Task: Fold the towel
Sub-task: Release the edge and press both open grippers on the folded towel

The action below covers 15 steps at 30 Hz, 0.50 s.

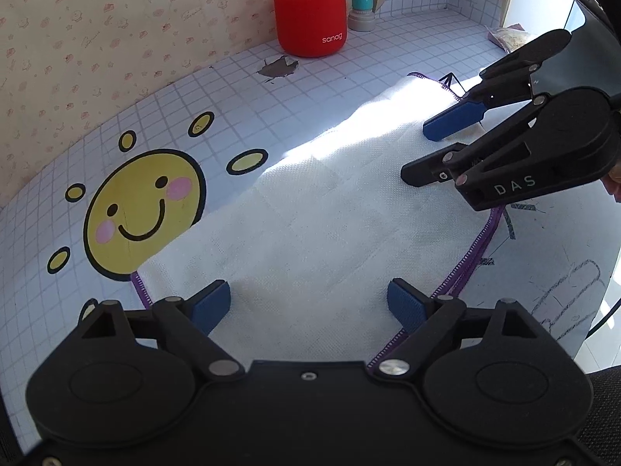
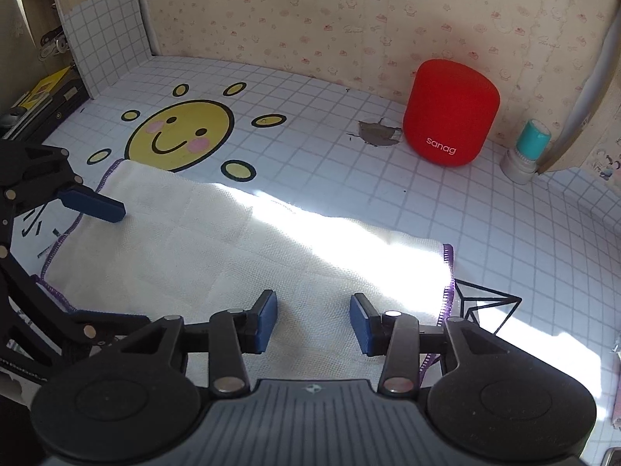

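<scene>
White towel (image 1: 310,209) with purple stitched hem lies flat on the grid-pattern counter (image 1: 217,89), just beside the sun-face print (image 1: 143,209), one corner overlapping it in the right wrist view. It looks already folded at least once: a doubled purple hem shows along one short edge in the left wrist view, and the shape is a long strip, so judged partway done. At least one more fold, end to end, probably remains; no corner is lifted yet. Left gripper (image 1: 308,303) is wide open, nothing held, jaws spread over one short end of the towel, hovering at or just above the cloth; contact can't be told. Right gripper (image 2: 313,322) is also open with nothing between the pads, positioned over the opposite end near the hem edge. Its blue fingertips (image 1: 452,118) appear in the left view low over the cloth, touching or not unclear. Red speaker (image 2: 450,112) and small teal-capped bottle (image 2: 529,149) sit well apart by the back wall. Bright sun patch washes out part of the towel.
</scene>
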Each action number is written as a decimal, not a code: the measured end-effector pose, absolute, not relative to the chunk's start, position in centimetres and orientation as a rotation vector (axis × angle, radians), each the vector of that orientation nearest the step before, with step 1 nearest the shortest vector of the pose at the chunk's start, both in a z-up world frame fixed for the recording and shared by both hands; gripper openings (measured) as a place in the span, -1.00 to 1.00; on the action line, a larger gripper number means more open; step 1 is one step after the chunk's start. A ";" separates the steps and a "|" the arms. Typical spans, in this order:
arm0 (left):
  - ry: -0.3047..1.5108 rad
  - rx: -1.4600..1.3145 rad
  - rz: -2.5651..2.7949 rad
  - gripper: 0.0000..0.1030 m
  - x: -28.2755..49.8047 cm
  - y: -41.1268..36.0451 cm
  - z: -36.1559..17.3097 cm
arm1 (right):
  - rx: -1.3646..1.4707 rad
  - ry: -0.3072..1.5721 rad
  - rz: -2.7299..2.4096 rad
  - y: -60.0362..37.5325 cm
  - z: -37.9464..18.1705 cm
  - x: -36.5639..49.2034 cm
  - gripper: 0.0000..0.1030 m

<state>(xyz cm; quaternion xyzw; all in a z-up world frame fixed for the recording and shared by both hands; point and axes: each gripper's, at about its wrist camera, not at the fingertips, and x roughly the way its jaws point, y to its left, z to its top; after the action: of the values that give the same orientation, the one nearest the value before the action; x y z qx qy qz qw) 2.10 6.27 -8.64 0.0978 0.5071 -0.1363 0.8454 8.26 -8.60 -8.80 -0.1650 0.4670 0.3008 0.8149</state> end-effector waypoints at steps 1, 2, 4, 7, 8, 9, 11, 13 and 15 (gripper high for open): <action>1.067 0.195 -0.293 0.83 2.1 6.5 -8.7 | -0.344 0.999 0.634 -8.8 -8.9 8.3 -0.07; 1.066 0.189 -0.297 0.84 2.2 6.7 -8.8 | -0.339 1.000 0.626 -9.0 -8.9 8.4 -0.02; 1.056 0.195 -0.310 0.84 2.4 6.9 -8.8 | -0.329 1.001 0.611 -9.4 -9.0 8.5 0.01; 1.045 0.205 -0.329 0.84 3.2 7.3 -8.9 | -0.321 1.002 0.600 -9.5 -9.0 8.5 0.03; 1.044 0.206 -0.329 0.84 3.5 7.5 -8.9 | -0.317 1.003 0.594 -9.5 -9.0 8.5 0.05; 1.042 0.206 -0.329 0.84 3.9 7.7 -8.9 | -0.310 1.005 0.585 -9.5 -9.0 8.5 0.06; 1.040 0.210 -0.335 0.84 4.7 8.0 -8.9 | -0.301 1.007 0.564 -9.6 -9.0 8.3 0.10; 1.040 0.214 -0.340 0.86 5.3 8.2 -8.9 | -0.291 1.007 0.542 -9.8 -8.9 8.0 0.14; 1.047 0.220 -0.340 0.87 5.5 8.1 -8.9 | -0.279 1.001 0.526 -10.1 -9.0 7.6 0.18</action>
<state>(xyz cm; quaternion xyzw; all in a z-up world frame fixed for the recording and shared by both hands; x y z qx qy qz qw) 5.46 8.10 -8.89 0.1045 0.4963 -0.1612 0.8466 7.56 -10.08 -8.98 -0.1317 0.4728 0.2482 0.8352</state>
